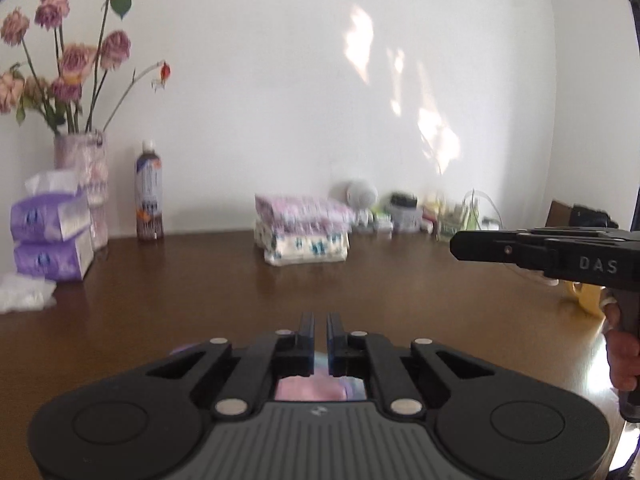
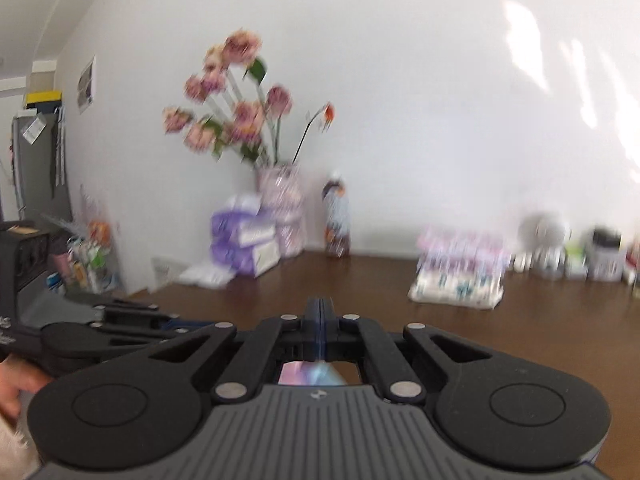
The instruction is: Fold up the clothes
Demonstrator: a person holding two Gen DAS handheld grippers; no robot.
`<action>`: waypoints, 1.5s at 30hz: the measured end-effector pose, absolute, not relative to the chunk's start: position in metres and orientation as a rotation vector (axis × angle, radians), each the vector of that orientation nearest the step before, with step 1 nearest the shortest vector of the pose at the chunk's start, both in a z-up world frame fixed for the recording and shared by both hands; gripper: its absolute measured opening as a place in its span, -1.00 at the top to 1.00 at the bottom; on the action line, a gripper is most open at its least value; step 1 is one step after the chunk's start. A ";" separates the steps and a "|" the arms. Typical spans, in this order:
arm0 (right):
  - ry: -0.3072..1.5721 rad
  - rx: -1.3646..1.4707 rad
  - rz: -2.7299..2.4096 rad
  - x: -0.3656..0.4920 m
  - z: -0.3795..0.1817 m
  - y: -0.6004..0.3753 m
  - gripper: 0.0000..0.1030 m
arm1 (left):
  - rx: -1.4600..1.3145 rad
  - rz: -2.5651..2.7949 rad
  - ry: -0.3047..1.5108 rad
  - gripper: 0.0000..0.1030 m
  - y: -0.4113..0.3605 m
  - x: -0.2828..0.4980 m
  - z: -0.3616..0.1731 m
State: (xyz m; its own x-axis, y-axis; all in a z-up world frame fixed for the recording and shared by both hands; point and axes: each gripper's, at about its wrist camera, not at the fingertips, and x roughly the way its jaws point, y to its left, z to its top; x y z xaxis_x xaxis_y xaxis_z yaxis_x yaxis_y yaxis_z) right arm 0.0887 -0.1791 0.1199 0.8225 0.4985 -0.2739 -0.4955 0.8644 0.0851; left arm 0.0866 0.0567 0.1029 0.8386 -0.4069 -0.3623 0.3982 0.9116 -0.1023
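Both claws raised over the brown bench [image 1: 200, 272].
Left claw [image 1: 319, 330] narrow, holding nothing visible; right claw [image 2: 320, 316] pinched together; folded clothes [image 1: 304, 228] stacked far back.

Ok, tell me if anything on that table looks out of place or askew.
Mostly tidy. The folded clothes stack sits a little uneven, its top garment shifted off the ones below. A crumpled white plastic wrapper lies loose beside the tissue packs. Nothing looks spilled or damaged.

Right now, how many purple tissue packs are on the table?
2, stacked at the table's far left beside the vase: the upper tissue pack on the lower tissue pack. More may be hidden behind.
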 end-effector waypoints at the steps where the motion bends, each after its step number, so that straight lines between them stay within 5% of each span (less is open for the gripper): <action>1: 0.293 0.011 0.524 0.100 0.126 -0.179 1.00 | -0.036 -0.422 0.381 0.93 0.058 0.095 0.110; 6: 0.404 0.059 0.497 0.152 0.113 -0.185 0.99 | -0.076 -0.376 0.433 0.92 0.064 0.130 0.106; 9: 0.518 0.127 0.523 0.159 0.083 -0.193 0.84 | -0.082 -0.422 0.532 0.58 0.066 0.127 0.085; 10: 0.539 0.138 0.533 0.155 0.073 -0.197 0.68 | -0.075 -0.465 0.558 0.35 0.064 0.121 0.078; 11: 0.552 0.131 0.536 0.147 0.065 -0.199 0.42 | -0.065 -0.513 0.584 0.26 0.061 0.113 0.071; 13: 0.566 0.084 0.529 0.125 0.050 -0.202 0.24 | -0.047 -0.607 0.631 0.15 0.055 0.097 0.059; 21: 0.610 0.095 0.414 0.052 0.013 -0.226 0.19 | 0.118 -0.865 0.638 -0.33 0.001 0.052 0.043; 25: 0.589 0.130 0.355 0.030 0.007 -0.235 0.11 | 0.189 -0.839 0.658 -0.18 -0.019 0.053 0.030; 26: 0.586 0.140 0.350 0.026 0.007 -0.237 0.09 | 0.203 -0.829 0.665 -0.03 -0.024 0.053 0.027; 28: 0.582 0.142 0.357 0.022 0.007 -0.237 0.08 | 0.218 -0.804 0.674 0.75 -0.030 0.055 0.022; 29: 0.580 0.142 0.361 0.020 0.006 -0.236 0.08 | 0.197 -0.783 0.667 0.84 -0.027 0.056 0.023; 45: 0.598 0.051 0.425 0.009 0.001 -0.197 -0.01 | -0.063 -0.570 0.559 0.90 0.050 0.071 0.062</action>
